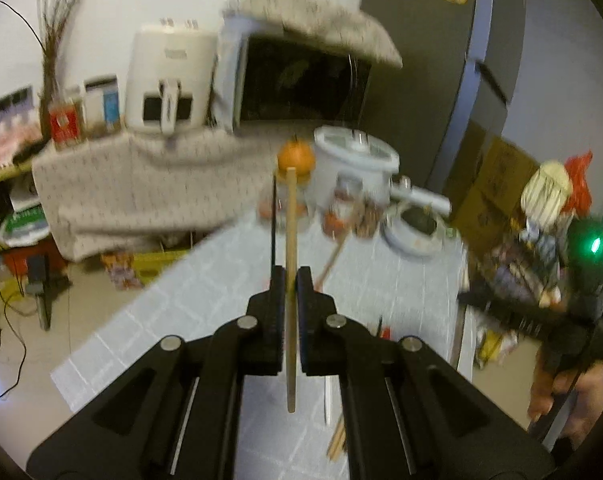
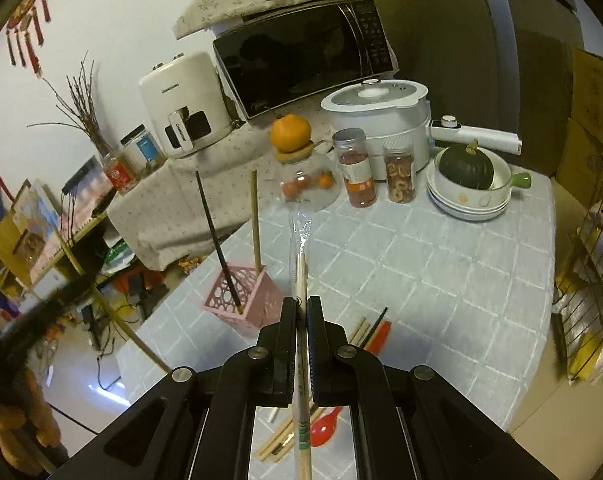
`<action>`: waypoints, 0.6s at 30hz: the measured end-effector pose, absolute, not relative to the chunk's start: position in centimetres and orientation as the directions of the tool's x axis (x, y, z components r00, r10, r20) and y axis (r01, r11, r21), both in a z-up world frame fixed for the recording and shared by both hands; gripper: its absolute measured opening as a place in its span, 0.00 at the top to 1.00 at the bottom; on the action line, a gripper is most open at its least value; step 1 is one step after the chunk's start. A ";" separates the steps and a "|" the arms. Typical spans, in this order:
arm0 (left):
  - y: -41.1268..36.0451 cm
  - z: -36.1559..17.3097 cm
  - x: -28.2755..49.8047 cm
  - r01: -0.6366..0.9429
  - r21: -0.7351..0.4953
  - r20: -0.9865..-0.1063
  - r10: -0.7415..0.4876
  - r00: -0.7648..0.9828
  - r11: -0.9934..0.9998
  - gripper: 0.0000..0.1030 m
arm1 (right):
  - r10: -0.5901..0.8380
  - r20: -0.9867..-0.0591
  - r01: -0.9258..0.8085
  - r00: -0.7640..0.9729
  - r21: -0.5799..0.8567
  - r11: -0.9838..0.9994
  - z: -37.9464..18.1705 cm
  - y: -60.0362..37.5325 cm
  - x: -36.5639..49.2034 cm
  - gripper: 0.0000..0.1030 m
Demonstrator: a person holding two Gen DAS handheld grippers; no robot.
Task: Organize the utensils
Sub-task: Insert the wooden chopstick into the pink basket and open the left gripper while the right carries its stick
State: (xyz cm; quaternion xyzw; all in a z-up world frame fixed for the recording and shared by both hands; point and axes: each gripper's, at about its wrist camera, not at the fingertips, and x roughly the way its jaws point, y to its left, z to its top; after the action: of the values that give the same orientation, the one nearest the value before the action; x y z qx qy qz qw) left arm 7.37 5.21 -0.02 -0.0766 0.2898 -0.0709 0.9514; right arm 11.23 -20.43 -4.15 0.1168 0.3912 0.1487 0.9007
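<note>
Two utensils were held above the grey checked tablecloth (image 2: 441,280), one in each gripper. The left gripper (image 1: 290,280) was clamped on a plain wooden chopstick (image 1: 290,248), which passed between its fingers and stood nearly upright. The right gripper (image 2: 301,308) was closed on a pair of disposable chopsticks in a clear plastic wrapper (image 2: 301,272), the wrapper's empty tip projecting beyond the fingers.

Beneath the right gripper, a loose pile of wooden chopsticks (image 2: 279,442), a red plastic spoon (image 2: 326,426) and one further dark chopstick beside an orange-red handle (image 2: 381,330) remained on the cloth; these were judged still to be sorted. Just beyond and to the left, a pink lattice-sided square holder (image 2: 243,294) was seen to contain one dark chopstick (image 2: 217,240) and one light wooden chopstick (image 2: 255,220), both leaning upright. The task was therefore judged to be under way, with two pieces stowed, two in hand and several left.

Farther back, a clear glass jar with a wooden lid (image 2: 305,182) held small orange fruits and bore a mandarin (image 2: 291,132) on top. Two clear lidded canisters (image 2: 359,168) held dried foods. A stack of white bowls (image 2: 467,200) carried a dark green squash (image 2: 465,168). A white rice cooker (image 2: 377,116) and a black microwave (image 2: 301,56) stood behind.
</note>
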 end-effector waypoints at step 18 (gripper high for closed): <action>1.9 -2.4 13.7 0.066 -0.110 -0.359 -0.101 0.928 0.992 0.94 | 0.369 -0.657 -0.180 0.658 0.338 0.924 -4.9 -19.5 13.0 0.95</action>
State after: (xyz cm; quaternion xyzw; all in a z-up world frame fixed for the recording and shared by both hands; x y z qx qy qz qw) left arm 13.70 1.87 -2.38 -0.0482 0.1849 -0.0426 0.9807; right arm 12.99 -19.46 -4.86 0.1227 0.3845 0.1519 0.9022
